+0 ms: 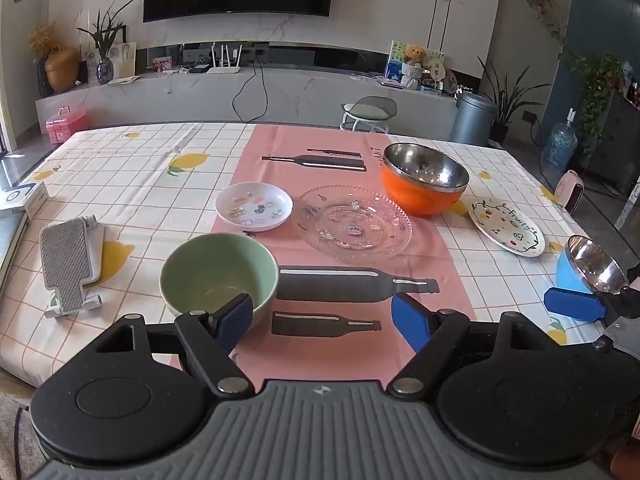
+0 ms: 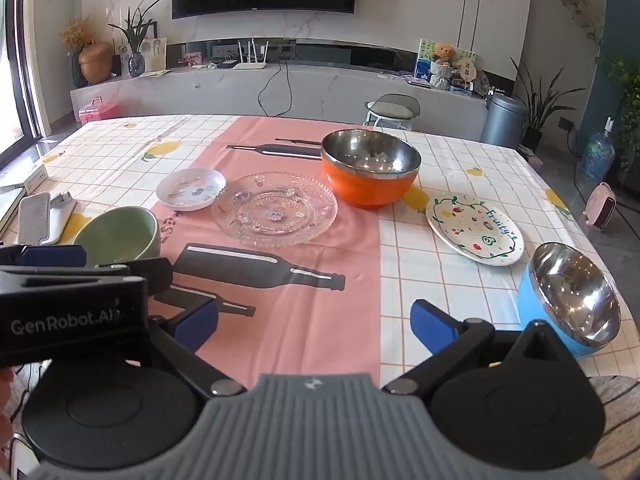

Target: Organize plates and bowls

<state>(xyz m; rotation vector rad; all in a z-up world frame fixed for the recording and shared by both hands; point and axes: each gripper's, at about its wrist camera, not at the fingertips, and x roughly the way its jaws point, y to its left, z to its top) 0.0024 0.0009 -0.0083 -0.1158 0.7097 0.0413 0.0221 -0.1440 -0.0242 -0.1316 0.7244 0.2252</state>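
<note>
A green bowl [image 1: 218, 270] [image 2: 118, 236] sits near the front left of the table. A small white plate [image 1: 254, 206] [image 2: 191, 189] and a clear glass plate [image 1: 352, 222] [image 2: 275, 209] lie in the middle. An orange steel-lined bowl [image 1: 424, 184] [image 2: 370, 168] stands behind them. A white "Fruity" plate [image 1: 507, 226] [image 2: 474, 228] and a blue steel-lined bowl [image 1: 588, 268] [image 2: 568, 304] are at the right. My left gripper [image 1: 324, 316] is open, its left finger just in front of the green bowl's rim. My right gripper [image 2: 316, 320] is open and empty, left of the blue bowl.
A grey phone stand [image 1: 70, 264] [image 2: 36, 218] sits at the table's left. A white box [image 1: 24, 198] lies at the left edge. A stool [image 1: 370, 112] and a grey bin [image 1: 474, 118] stand beyond the far edge. The left gripper's body [image 2: 68, 300] crosses the right wrist view.
</note>
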